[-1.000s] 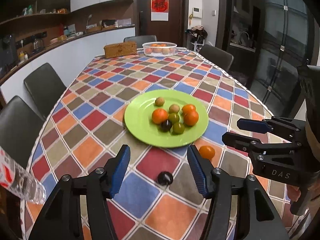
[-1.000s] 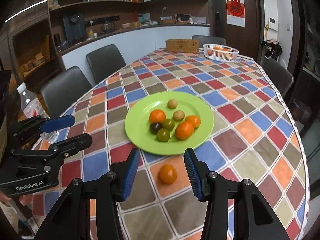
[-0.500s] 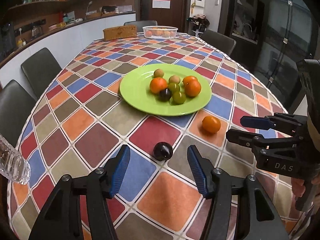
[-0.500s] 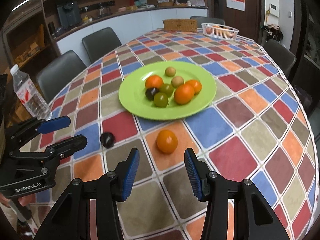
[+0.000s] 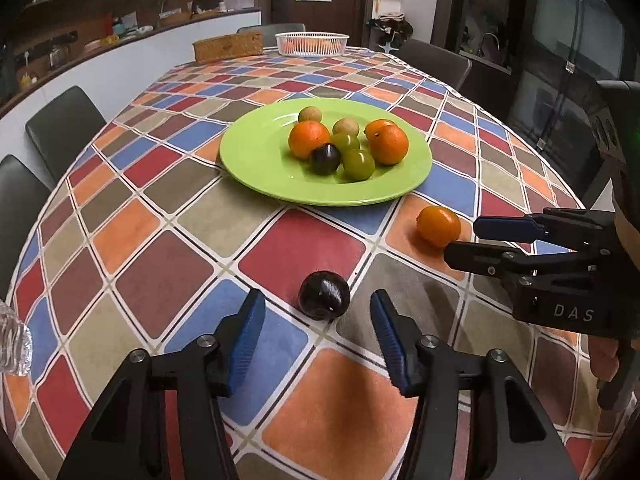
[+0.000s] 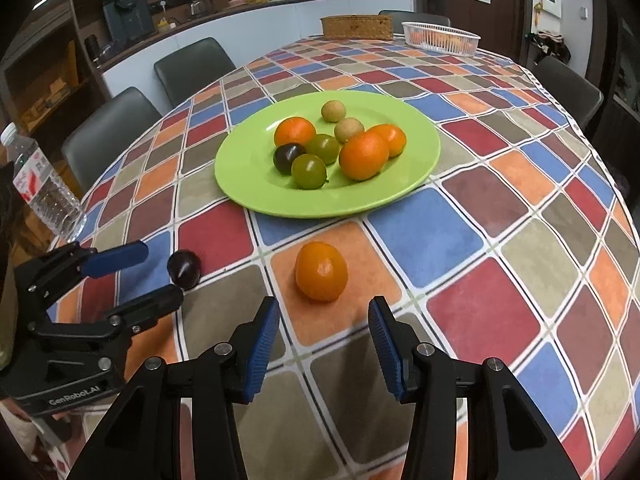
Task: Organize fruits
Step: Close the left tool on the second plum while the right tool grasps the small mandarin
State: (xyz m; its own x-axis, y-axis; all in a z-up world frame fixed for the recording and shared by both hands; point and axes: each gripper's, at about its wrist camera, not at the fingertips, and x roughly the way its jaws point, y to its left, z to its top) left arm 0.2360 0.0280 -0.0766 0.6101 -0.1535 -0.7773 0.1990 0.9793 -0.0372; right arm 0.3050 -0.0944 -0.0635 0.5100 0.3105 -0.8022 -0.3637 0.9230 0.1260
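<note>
Nearby, both grippers' jaws (apart, gripping nothing) flank loose fruit: left gripper (image 5: 318, 322) plum (image 5: 324, 295), right gripper (image 6: 324, 328) orange (image 6: 321, 271)

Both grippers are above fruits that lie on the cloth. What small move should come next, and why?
Probably lower both a little further, then close. The dark plum lies just ahead of the open left gripper, whose jaws have just been closing, and the loose orange just ahead of the open right gripper; no pad touches a fruit yet.

Water bottle (image 6: 44, 190), wicker box (image 6: 357, 27), chairs (image 6: 192, 68)
</note>
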